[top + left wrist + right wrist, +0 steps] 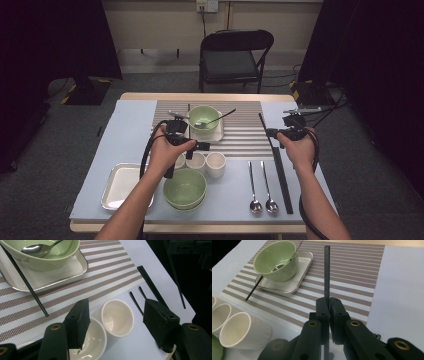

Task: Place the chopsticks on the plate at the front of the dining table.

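**Chopstick pinched, cups under open jaws**

The right gripper (pixel 329 305) is clamped on a black chopstick (pixel 326 272) over the striped mat's (pixel 352 277) near edge. The left gripper (pixel 116 320) hangs with jaws apart above two white cups (pixel 117 316), blue table (pixel 155 272) bare beyond. No readable writing.

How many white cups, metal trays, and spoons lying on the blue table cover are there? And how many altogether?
white cups: 3
metal trays: 2
spoons on the blue cover: 2
Total: 7
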`<state>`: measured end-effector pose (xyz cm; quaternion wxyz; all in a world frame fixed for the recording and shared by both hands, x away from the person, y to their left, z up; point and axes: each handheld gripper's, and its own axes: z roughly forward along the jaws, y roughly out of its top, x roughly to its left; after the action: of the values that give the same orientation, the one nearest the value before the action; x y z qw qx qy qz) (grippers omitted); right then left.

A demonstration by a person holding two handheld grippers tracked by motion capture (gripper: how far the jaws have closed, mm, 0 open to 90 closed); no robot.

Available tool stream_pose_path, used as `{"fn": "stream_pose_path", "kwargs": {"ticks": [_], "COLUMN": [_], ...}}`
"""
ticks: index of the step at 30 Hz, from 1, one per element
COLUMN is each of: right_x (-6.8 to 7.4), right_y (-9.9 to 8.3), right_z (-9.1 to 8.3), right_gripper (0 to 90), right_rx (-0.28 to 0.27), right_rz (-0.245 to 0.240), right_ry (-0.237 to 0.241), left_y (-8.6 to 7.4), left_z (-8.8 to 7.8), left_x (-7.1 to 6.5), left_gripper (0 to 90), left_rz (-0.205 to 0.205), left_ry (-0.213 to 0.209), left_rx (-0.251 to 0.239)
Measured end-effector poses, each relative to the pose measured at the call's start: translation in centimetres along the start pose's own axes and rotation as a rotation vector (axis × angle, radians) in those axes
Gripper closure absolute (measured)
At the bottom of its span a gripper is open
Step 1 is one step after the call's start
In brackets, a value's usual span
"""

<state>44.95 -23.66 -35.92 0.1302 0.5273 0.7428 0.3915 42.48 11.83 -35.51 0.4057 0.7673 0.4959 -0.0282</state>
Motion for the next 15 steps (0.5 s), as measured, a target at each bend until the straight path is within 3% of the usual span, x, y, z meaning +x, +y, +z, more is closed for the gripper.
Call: {"fn": "stream_pose_path", "kwargs": {"ticks": [15], "right_x": [1.2], "right_y": [0.8], "right_z": [0.2], "right_gripper": [86.2], "right_rx": [-0.007], "right_rz": [-0.010], "right_ry": [0.014], "left_y": [0.0], "left_z": [0.8], "left_x": [-1.0], "left_gripper": [38.1], "left_rz": [0.014], "left_ry": [-0.021], "left_rx": [0.010]}}
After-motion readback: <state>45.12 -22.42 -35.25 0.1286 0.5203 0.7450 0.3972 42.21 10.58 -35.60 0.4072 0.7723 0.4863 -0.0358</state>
